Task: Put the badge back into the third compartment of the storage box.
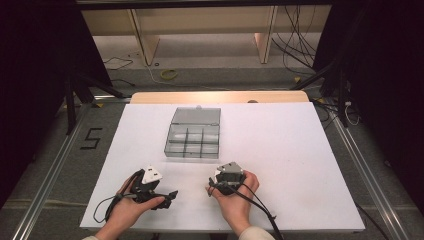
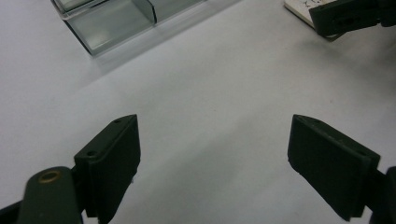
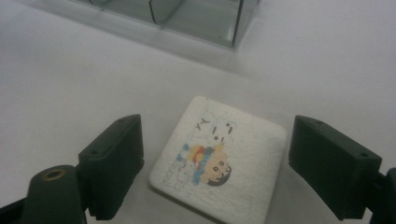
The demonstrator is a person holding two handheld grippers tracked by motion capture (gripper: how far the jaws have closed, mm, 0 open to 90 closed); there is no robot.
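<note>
Clear plastic divided box (image 1: 193, 140), lid open, holds a white pen-like item (image 1: 196, 135).

Lab-type recording rig, not a home. White board as counter (image 1: 280, 150) on a wooden top, framed by aluminium rails (image 1: 47, 170) on grey carpet. Black curtains (image 1: 35, 75) on both sides. Loose cables (image 1: 295, 45) across the floor behind, plain plywood shelving (image 1: 200, 25) at the back, a "5" taped on the floor (image 1: 91, 138).
</note>
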